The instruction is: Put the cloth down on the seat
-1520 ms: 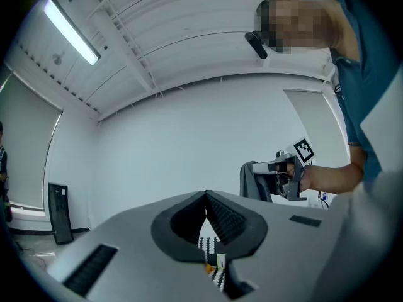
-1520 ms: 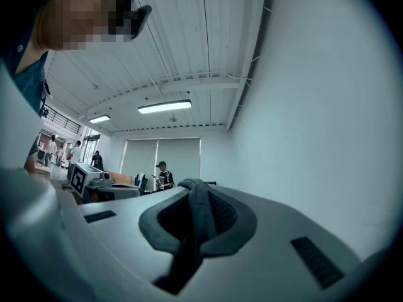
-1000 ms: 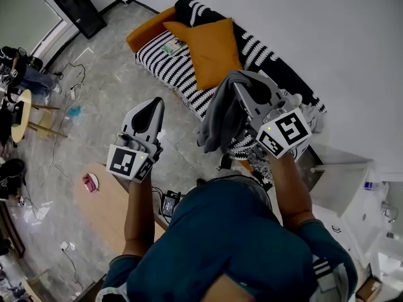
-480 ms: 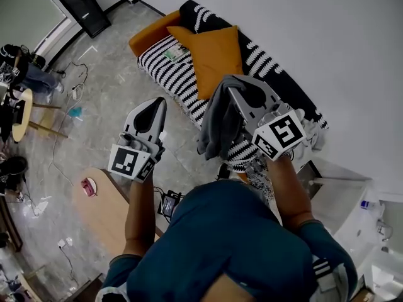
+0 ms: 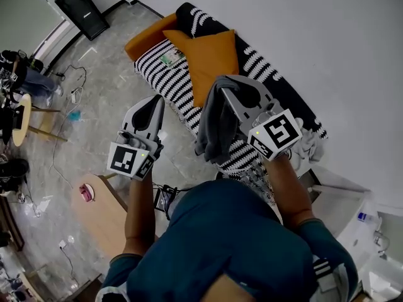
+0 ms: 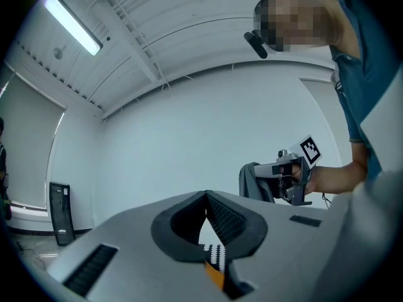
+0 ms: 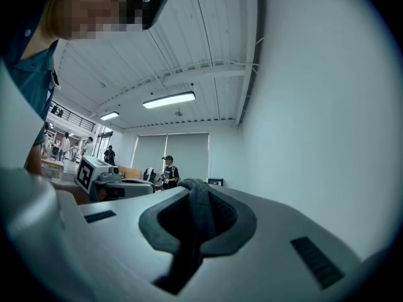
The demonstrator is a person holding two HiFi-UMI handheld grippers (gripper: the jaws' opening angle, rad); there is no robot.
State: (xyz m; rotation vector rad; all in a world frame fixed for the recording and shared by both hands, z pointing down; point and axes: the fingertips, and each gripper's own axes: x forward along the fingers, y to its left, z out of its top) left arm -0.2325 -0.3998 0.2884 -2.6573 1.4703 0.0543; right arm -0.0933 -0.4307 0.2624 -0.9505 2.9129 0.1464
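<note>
White wall [image 5: 352,43] right of the right hand-held gripper [image 5: 223,88]. Grey tiled floor [image 5: 94,93] ahead of left hand-held gripper [image 5: 155,100]; black cabinet [image 5: 79,8] in far corner. Strip lights [image 7: 169,99] on ceiling [image 7: 208,30].

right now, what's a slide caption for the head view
Right gripper holds a grey cloth near the striped sofa, jaws shut on it; left gripper empty.
</note>
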